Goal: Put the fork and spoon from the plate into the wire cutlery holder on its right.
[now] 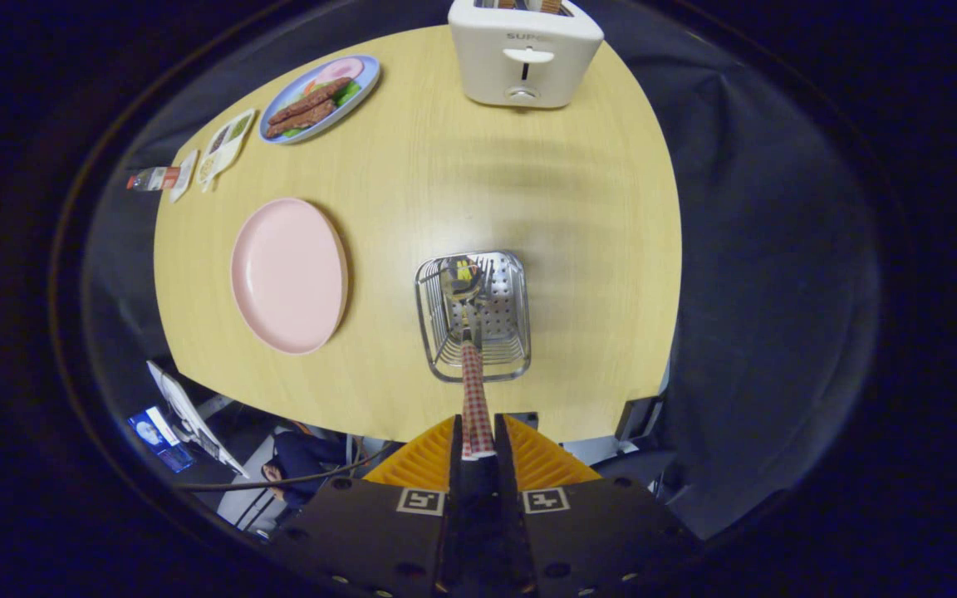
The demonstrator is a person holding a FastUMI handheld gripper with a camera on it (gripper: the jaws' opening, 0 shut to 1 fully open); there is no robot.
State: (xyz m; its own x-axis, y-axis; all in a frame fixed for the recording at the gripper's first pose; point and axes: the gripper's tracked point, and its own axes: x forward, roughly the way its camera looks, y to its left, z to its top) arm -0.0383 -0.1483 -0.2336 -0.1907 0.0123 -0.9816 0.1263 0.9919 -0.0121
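Two plates: pink [289,275], blue [320,99]. One toaster [525,55], one wire holder [473,316]. Cutlery inside: seemingly two.

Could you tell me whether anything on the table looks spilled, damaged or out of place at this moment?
Nothing stands out. The pink plate lies bare, the wire cutlery holder stands upright, and the gripper is shut on the checked-handled spoon over it.

The table [412,166] is light yellow wood, and the plate [288,274] at the middle left is plain pink. The spoon [473,374] in the lower middle has a red and white checked handle, and the wire cutlery holder [473,316] is shiny silver. The toaster [524,51] at the top is white, and the dish [320,98] at the upper left is blue with brown, green and pink food.
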